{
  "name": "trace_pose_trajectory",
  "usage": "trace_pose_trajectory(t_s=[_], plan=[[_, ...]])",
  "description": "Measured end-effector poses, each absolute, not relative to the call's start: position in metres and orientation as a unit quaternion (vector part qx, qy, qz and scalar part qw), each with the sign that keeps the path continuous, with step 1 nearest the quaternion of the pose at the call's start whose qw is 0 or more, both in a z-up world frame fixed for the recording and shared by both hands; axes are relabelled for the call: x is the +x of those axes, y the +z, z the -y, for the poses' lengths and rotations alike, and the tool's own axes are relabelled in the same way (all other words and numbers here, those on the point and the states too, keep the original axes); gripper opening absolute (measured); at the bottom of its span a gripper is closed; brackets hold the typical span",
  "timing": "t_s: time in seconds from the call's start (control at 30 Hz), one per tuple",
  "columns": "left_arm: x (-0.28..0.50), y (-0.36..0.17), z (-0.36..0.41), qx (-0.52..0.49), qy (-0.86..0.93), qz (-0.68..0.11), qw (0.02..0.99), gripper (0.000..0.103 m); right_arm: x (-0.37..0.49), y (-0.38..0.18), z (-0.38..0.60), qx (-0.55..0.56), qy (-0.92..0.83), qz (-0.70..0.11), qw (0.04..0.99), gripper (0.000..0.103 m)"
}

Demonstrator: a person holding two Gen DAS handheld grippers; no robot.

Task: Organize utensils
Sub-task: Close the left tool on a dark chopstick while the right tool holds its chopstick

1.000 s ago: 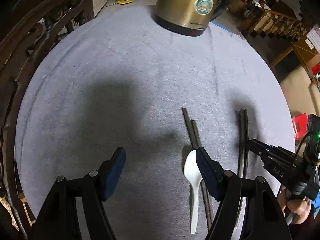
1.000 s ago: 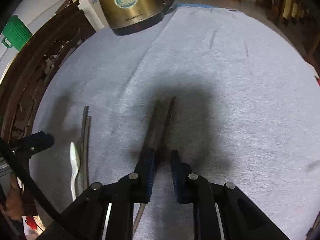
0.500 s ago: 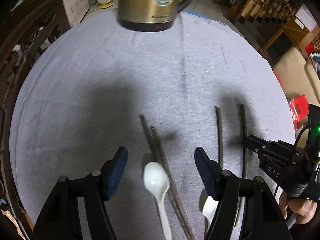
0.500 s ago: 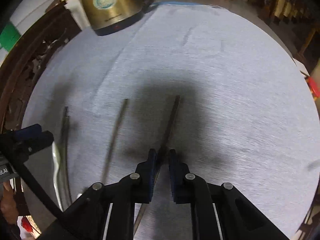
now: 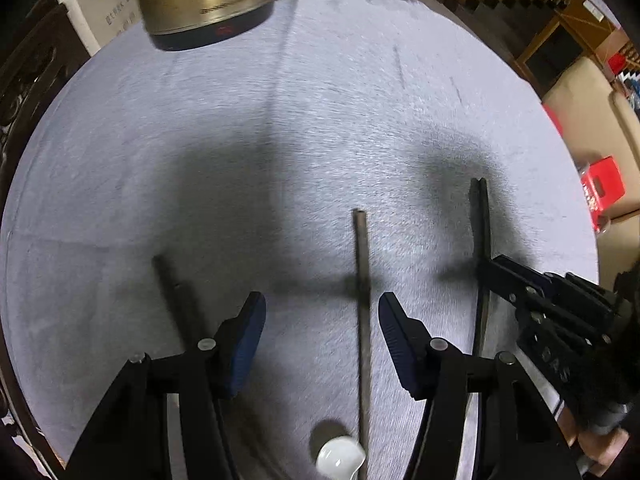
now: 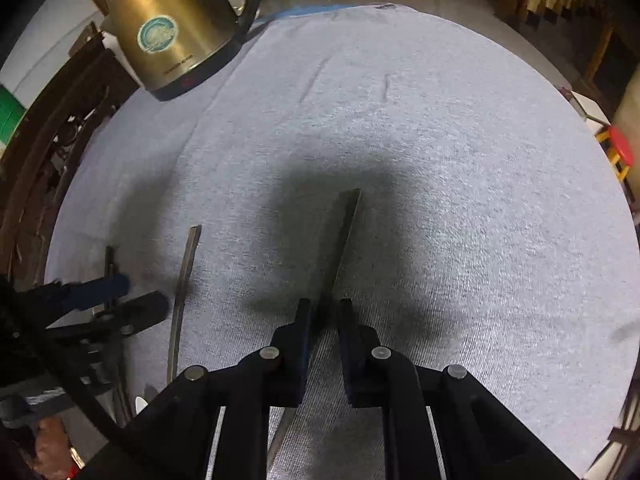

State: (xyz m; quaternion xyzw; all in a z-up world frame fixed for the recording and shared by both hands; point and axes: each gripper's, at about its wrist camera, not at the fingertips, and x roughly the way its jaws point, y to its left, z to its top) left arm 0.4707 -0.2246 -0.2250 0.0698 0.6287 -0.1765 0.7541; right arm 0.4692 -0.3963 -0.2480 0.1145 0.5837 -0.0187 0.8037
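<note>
Gripping one chopstick (image 6: pixel 345 236), right jaws sit mid-cloth (image 6: pixel 460 184); left jaws, narrowing, straddle another chopstick (image 5: pixel 362 280).

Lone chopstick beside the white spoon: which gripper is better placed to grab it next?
Left. The left gripper has its jaws astride the lone chopstick, not yet pressing it, and they have just been closing. The right gripper is already shut on another chopstick, so it is not free.
</note>
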Motion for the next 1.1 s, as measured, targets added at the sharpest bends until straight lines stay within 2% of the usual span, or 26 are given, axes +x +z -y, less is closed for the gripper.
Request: trace_pose_trajectory(t_s=[0.13, 0.23, 0.33, 0.4, 0.7, 0.73, 0.8, 0.83, 1.07, 1.1], plan=[[0.472, -0.231, 0.234, 0.078, -0.17, -0.621, 0.761, 0.059, 0.47, -0.249, 0.402, 0.123, -0.002, -0.584, 0.802, 0.014], [0.473, -0.23, 0.234, 0.084, -0.165, -0.613, 0.768, 0.049, 0.471, -0.248, 0.412, 0.137, 0.003, -0.583, 0.801, 0.014], [0.472, -0.229, 0.233, 0.097, -0.159, -0.601, 0.777, 0.03, 0.47, -0.247, 0.409, 0.115, 0.003, -0.576, 0.809, 0.014], [0.477, -0.227, 0.23, 0.097, -0.153, -0.598, 0.78, 0.009, 0.47, -0.246, 0.402, 0.098, 0.004, -0.574, 0.813, 0.013], [0.485, -0.228, 0.205, 0.045, -0.196, -0.615, 0.762, 0.009, 0.463, -0.247, 0.384, 0.073, 0.042, -0.576, 0.813, 0.012], [0.483, -0.227, 0.206, 0.046, -0.195, -0.616, 0.762, 0.011, 0.465, -0.247, 0.385, 0.076, 0.039, -0.579, 0.811, 0.012], [0.482, -0.226, 0.206, 0.044, -0.196, -0.618, 0.76, 0.026, 0.469, -0.247, 0.387, 0.09, 0.028, -0.587, 0.804, 0.013], [0.481, -0.226, 0.207, 0.041, -0.194, -0.619, 0.76, 0.029, 0.47, -0.246, 0.388, 0.091, 0.024, -0.589, 0.803, 0.013], [0.472, -0.228, 0.226, 0.034, -0.162, -0.629, 0.76, 0.03, 0.49, -0.25, 0.386, 0.1, -0.014, -0.61, 0.786, 0.013], [0.472, -0.228, 0.227, 0.031, -0.16, -0.632, 0.757, 0.029, 0.491, -0.252, 0.387, 0.102, -0.018, -0.614, 0.783, 0.01]])
